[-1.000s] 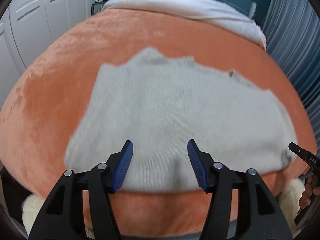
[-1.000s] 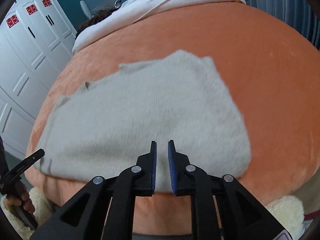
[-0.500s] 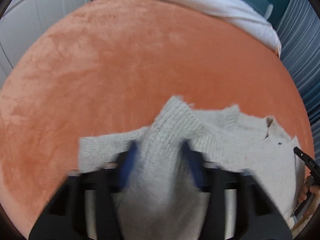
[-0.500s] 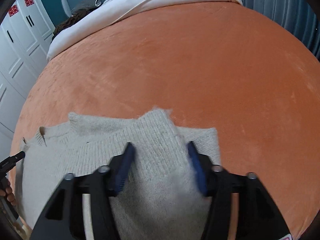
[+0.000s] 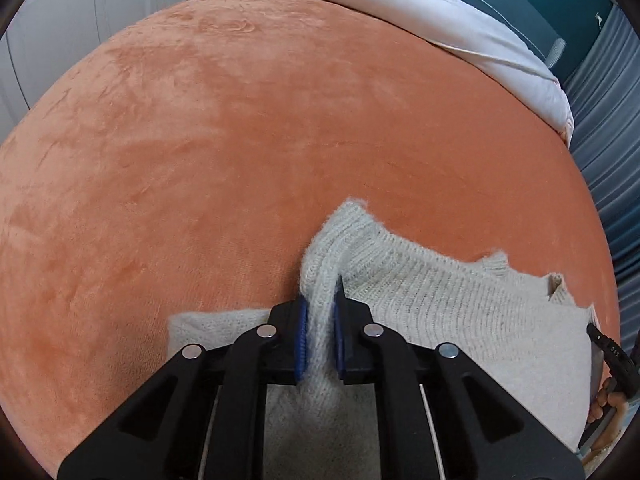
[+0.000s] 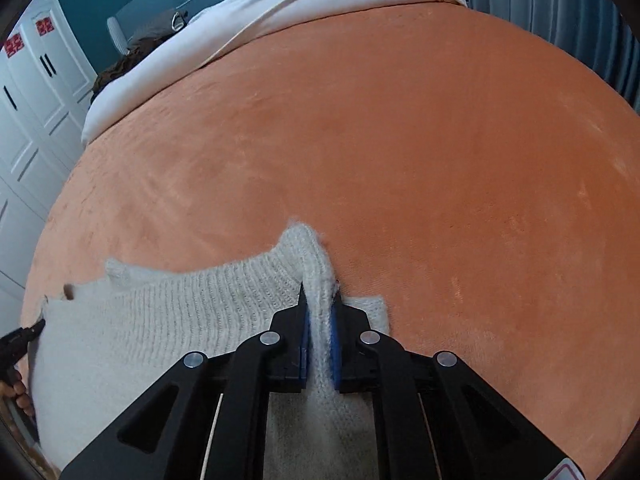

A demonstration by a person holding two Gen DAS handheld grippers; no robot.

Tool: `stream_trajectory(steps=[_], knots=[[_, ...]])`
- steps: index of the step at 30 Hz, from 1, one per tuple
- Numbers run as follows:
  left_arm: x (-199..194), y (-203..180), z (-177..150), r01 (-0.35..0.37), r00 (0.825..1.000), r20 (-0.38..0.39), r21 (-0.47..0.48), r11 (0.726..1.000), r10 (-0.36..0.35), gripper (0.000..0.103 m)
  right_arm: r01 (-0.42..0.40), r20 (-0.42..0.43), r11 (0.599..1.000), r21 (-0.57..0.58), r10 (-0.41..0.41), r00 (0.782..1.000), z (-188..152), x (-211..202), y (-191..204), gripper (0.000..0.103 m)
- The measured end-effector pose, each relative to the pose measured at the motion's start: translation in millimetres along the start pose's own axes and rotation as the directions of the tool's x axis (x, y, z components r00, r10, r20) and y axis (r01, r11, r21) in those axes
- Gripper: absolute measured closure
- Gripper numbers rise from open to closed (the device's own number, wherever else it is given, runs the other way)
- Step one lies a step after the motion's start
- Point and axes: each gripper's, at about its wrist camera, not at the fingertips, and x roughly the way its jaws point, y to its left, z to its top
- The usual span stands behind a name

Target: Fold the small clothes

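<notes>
Pinching a grey knit sweater (image 5: 440,312) at two corners, both grippers clamped on fabric.

Left gripper (image 5: 320,332) has blue pads pressed onto a raised ridge of the sweater's left corner; right gripper (image 6: 320,340) does the same at the right corner, knit bunched between its pads. Sweater lies on the near part of the orange plush blanket (image 5: 260,140), folded edge lifted toward the grippers, a lower layer flat under it. White duvet (image 6: 280,12) is bunched at the blanket's far end. White wardrobe (image 6: 28,120) stands left of the blanket; blue pleated curtain (image 5: 608,128) hangs to its right.
</notes>
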Motion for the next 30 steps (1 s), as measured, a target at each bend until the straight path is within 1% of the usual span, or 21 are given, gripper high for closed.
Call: stream_trajectory(steps=[2,3,4,6,7,8,10,13,14,15,16,17,18,20,21,22,24,25,26,28,30], knots=[[-5.2,-3.1,0.5,-0.008,1.0,0.003,0.011,1.0,0.008,0.086,-0.006,-0.022,1.0,0.01,0.006,1.0,0.0,0.9,-0.6,0.094],[-12.7,-6.5,-0.1,-0.01,1.0,0.018,0.018,1.0,0.01,0.084,-0.008,-0.011,1.0,0.026,0.008,1.0,1.0,-6.5,-0.4,0.091],[-27.1,-13.1,-1.2,-0.01,0.999,0.047,0.033,0.999,0.009,0.081,-0.019,0.018,0.999,0.037,0.019,1.0,0.9,-20.6,0.5,0.09],[-54.6,-26.0,-8.6,-0.003,0.995,0.099,0.063,0.998,-0.003,0.083,-0.052,0.12,0.999,0.0,0.051,0.991,-5.3,-61.2,17.9,0.087],[-73.3,-37.7,-17.1,0.017,0.992,0.125,0.084,0.996,-0.027,0.08,-0.073,0.14,0.997,-0.036,0.078,0.987,-10.1,-74.9,30.9,0.087],[-84.2,-46.2,-24.8,0.033,0.99,0.136,0.097,0.995,-0.046,0.073,-0.113,0.142,0.99,-0.085,0.124,0.982,-19.5,-89.5,50.8,0.087],[-104.5,-71.4,-51.7,0.092,0.984,0.14,0.128,0.988,-0.11,0.065,-0.207,0.088,0.964,-0.168,0.224,0.971,-47.7,-103.5,92.9,0.087],[-100.0,-101.5,-96.9,0.134,0.988,0.05,0.163,0.977,-0.144,0.065,-0.295,-0.055,0.92,-0.259,0.291,0.955,-102.9,-97.4,144.6,0.088],[-91.4,-107.7,-111.5,0.128,0.991,0.014,0.167,0.978,-0.132,0.065,-0.294,-0.1,0.91,-0.293,0.277,0.956,-124.2,-87.7,160.1,0.088],[-82.4,-109.1,-121.7,0.119,0.993,-0.02,0.16,0.98,-0.117,0.065,-0.27,-0.141,0.908,-0.32,0.236,0.961,-143.2,-74.7,171.4,0.088],[-72.7,-109.1,-133.7,0.104,0.994,-0.054,0.152,0.983,-0.097,0.065,-0.234,-0.151,0.911,-0.341,0.192,0.97,-156.2,-65.8,178.1,0.088],[-69.2,-107.3,-143.5,0.089,0.995,-0.054,0.145,0.985,-0.082,0.065,-0.192,-0.11,0.909,-0.369,0.163,0.98,-165.4,-67.8,181.5,0.088],[-73.5,-107.3,-149.8,0.076,0.997,-0.03,0.161,0.984,-0.072,0.065,-0.176,-0.089,0.907,-0.382,0.153,0.984,-166.2,-78.4,184.6,0.087],[-84.0,-111.1,-156.0,0.044,0.999,-0.01,0.194,0.98,-0.042,0.065,-0.219,-0.08,0.918,-0.331,0.204,0.976,-161.5,-99.8,182.5,0.087],[-86.6,-110.8,-157.3,0.046,0.999,-0.013,0.189,0.981,-0.045,0.065,-0.248,-0.078,0.922,-0.298,0.235,0.969,-159.0,-106.9,177.7,0.087],[-87.8,-110.2,-158.2,0.048,0.999,-0.017,0.181,0.982,-0.046,0.065,-0.252,-0.082,0.927,-0.279,0.238,0.968,-157.9,-107.8,175.2,0.087],[-87.6,-106.5,-162.2,0.046,0.999,-0.018,0.169,0.984,-0.044,0.065,-0.193,-0.125,0.941,-0.278,0.164,0.979,-166.2,-90.0,167.3,0.089],[-87.9,-106.5,-164.6,0.045,0.999,-0.018,0.167,0.985,-0.042,0.065,-0.172,-0.16,0.944,-0.282,0.131,0.978,-174.9,-75.3,163.6,0.097],[-88.7,-107.3,-166.1,0.041,0.999,-0.019,0.169,0.985,-0.038,0.065,-0.185,-0.163,0.947,-0.263,0.146,0.976,-181.2,-71.6,158.4,0.097],[-94.2,-107.2,-169.6,0.031,1.0,-0.008,0.183,0.983,-0.03,0.065,-0.203,-0.154,0.955,-0.216,0.171,0.973,-181.4,-84.3,156.3,0.096],[-97.9,-105.3,-171.4,0.028,1.0,-0.005,0.188,0.982,-0.028,0.065,-0.212,-0.113,0.956,-0.203,0.192,0.975,-180.3,-101.2,156.7,0.092]])
